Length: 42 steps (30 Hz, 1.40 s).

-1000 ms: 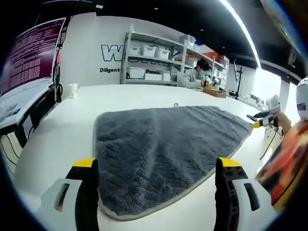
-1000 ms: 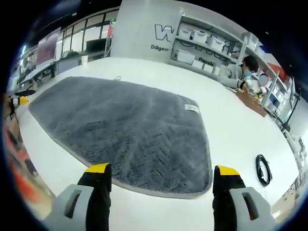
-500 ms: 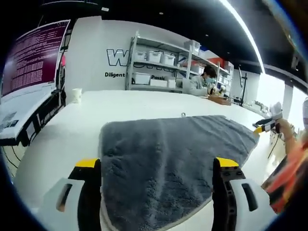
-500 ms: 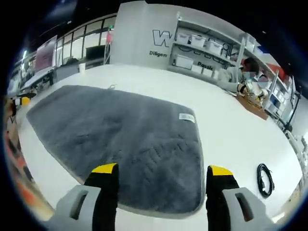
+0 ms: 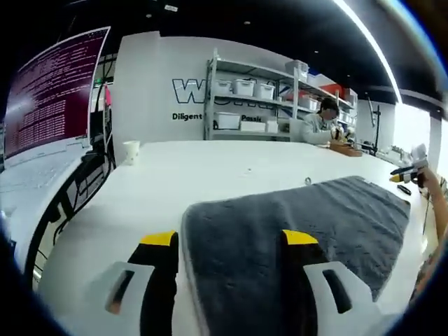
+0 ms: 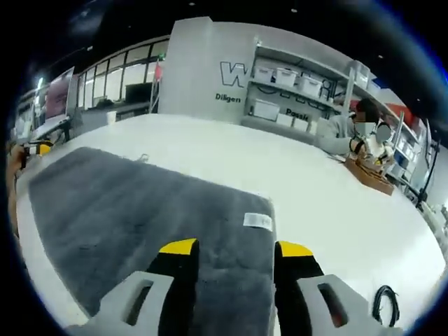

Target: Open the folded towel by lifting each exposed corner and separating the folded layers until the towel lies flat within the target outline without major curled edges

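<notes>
While grey towel (image 5: 308, 224) lies spread on white counter (image 5: 175, 175), left hand-held gripper (image 5: 229, 241) straddles towel's near corner, jaws narrowed with pile between yellow tips; actual clamp on cloth: cannot tell. Right hand-held gripper (image 6: 227, 250) likewise astride opposite corner beside white label (image 6: 257, 221); grip: cannot tell. Long axis runs from one gripper toward other. Bare counter open beyond far edge. Paper cup (image 5: 131, 151) well apart. Black cable (image 6: 383, 298) near counter edge, clear of towel.
</notes>
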{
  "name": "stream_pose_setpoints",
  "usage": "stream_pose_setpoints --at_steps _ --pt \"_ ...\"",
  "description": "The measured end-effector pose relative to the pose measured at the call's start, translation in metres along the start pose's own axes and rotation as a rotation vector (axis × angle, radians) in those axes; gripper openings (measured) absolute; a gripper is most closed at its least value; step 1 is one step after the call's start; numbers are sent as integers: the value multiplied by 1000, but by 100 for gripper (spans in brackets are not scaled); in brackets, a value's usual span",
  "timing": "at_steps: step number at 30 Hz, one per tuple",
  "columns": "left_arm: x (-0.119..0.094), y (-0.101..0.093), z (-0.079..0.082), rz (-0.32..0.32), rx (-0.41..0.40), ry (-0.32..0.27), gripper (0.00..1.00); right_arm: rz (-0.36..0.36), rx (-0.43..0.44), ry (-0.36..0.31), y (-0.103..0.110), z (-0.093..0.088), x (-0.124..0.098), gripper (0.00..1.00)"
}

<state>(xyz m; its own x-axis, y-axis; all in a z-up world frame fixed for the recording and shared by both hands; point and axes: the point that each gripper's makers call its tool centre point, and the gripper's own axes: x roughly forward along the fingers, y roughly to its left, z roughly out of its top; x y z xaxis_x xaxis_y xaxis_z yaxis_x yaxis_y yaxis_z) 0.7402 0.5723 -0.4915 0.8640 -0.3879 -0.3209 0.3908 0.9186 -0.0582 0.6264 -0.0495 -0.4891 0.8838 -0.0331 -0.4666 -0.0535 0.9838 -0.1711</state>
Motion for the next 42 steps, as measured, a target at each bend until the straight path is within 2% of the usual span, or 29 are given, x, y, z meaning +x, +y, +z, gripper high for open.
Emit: stream_pose_setpoints --at_steps 4,8,12,16,19,23,27,30,33,36,42 --pt "19 4 1 -10 -25 3 43 17 -19 0 -4 9 23 33" --pt "36 7 -1 4 16 34 37 8 -4 6 -14 10 47 21" --pt "53 14 -4 26 15 51 30 5 0 34 -21 3 65 13" --pt "68 20 -12 44 19 82 29 21 -7 66 -22 -5 86 13" --pt "76 22 -21 56 52 121 26 17 -4 88 -25 -12 100 11" --pt "84 25 -25 71 63 135 23 -7 59 42 -30 -8 107 0" --pt "89 29 -28 90 82 142 15 -11 45 64 -30 -14 116 0" --pt "91 34 -34 114 128 169 10 -7 39 86 -30 -21 121 0" --pt "92 35 -35 123 144 167 7 -10 43 82 -33 -24 122 0" --pt "90 35 -34 154 200 157 5 -18 61 76 -36 -25 123 0" --pt "89 35 -33 161 214 142 4 -33 74 61 -40 -26 123 0"
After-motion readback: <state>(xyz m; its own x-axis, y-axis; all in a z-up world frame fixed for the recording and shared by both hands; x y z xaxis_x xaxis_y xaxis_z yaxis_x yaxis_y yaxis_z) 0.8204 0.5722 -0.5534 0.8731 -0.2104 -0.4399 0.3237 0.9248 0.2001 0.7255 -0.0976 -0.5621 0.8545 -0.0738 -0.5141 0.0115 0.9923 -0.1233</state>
